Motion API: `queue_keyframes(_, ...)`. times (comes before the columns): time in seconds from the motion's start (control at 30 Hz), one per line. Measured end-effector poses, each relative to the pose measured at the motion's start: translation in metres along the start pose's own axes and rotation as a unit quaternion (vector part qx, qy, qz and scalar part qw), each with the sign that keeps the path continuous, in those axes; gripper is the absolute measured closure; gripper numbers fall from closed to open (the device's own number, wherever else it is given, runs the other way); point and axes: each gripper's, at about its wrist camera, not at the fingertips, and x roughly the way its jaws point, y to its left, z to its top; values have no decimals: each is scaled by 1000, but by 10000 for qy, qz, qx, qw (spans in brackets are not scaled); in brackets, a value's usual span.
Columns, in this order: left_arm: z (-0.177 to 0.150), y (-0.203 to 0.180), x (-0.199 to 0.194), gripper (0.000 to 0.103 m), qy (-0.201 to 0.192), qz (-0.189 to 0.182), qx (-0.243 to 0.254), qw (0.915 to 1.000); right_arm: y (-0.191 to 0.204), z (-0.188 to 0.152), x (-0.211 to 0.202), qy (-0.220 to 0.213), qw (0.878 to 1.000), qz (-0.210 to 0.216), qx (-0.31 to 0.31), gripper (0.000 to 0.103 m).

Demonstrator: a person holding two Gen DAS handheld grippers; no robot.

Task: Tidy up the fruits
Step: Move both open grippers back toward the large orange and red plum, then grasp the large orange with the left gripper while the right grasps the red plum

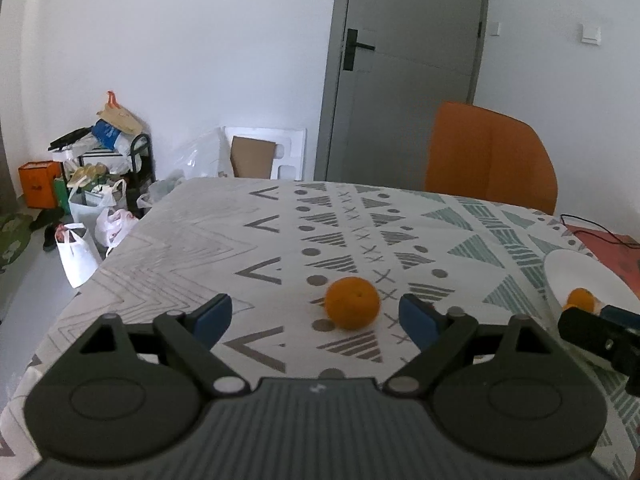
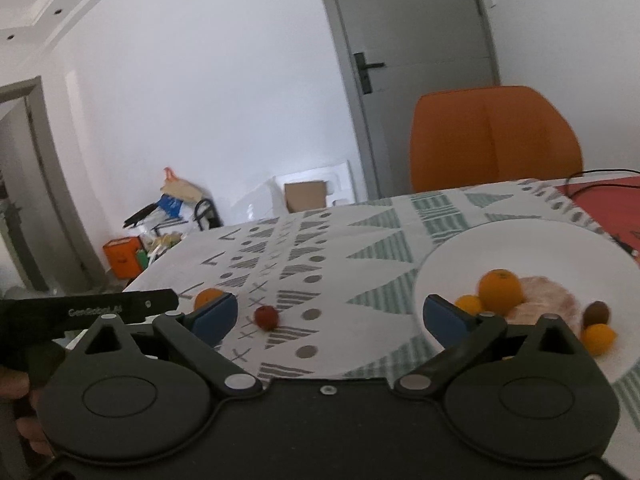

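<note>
On the floor at nine o'clock in the left wrist view, a heap of bags (image 1: 86, 196) lies against the wall. The counter (image 1: 160, 256), under a patterned cloth, fills the middle. The left gripper (image 1: 316, 314) has its fingers (image 1: 214, 312) spread wide and holds nothing. An orange (image 1: 352, 302) sits on the cloth just ahead of the tips, between the two fingers' lines and nearer the right one, touching neither. At one o'clock an orange chair (image 1: 490, 160) stands behind the counter, before a grey door (image 1: 408, 68). At three o'clock the white plate (image 1: 572, 268) shows at the edge, with the right gripper's tip in front of it.

In the right wrist view, the left gripper's body juts in at nine o'clock, with the orange (image 2: 206, 296) just behind the right gripper's left finger. The right gripper (image 2: 330, 314) is also wide open and empty. A small red fruit (image 2: 267, 317) lies on the cloth between its fingers, closer to the left one. At three o'clock the plate (image 2: 520, 240) holds a large orange (image 2: 500, 290), two small ones (image 2: 470, 304) (image 2: 598, 338), a brown fruit (image 2: 596, 312) and a pale round thing, too blurred to name.
</note>
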Motion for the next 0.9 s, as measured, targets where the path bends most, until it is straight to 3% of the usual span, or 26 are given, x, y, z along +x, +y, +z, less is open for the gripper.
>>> queue_keyframes(0.2, 1, 7, 13, 18, 70, -75, -113, 9999, 9, 0, 20, 260, 9995, 124, -99, 25)
queue_keyframes(0.77, 1, 0, 56, 33, 445, -364, -71, 9983, 8, 3, 73, 787, 9965, 264, -132, 35)
queue_keyframes(0.87, 1, -5, 60, 47, 429, -526, -35, 9977, 8, 2, 78, 862, 9959, 263, -115, 41)
queue_keyframes(0.9, 1, -6, 59, 57, 440, -624, -31, 9971, 8, 2, 80, 876, 9957, 272, -115, 41)
